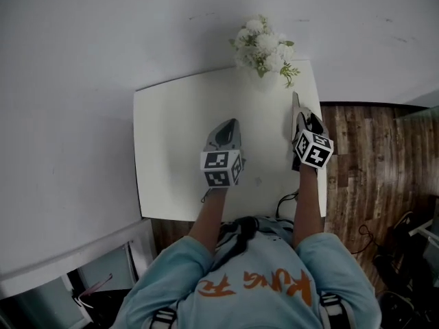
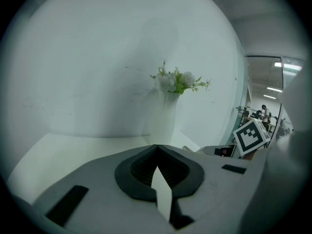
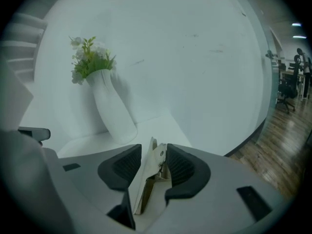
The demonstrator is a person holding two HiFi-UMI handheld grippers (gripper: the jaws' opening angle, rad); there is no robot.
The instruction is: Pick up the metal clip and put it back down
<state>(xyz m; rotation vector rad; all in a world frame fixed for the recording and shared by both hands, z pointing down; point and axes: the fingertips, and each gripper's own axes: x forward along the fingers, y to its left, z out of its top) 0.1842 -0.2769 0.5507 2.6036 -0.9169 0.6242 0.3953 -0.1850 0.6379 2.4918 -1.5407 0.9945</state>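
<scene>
Right gripper (image 3: 154, 150) stands with its jaws wide and the metal clip (image 3: 158, 161) upright between them, leaning on the right-hand pad with a gap at the other, near the right edge of the white table (image 1: 178, 149); the left gripper (image 2: 157, 147) is closed and empty. Likely fault: a sideways withdrawal could catch the leaning clip, tipping it or dragging it toward that edge. The clip is pale, dull sheet metal, two thin plates meeting at the top, with a small hole.
</scene>
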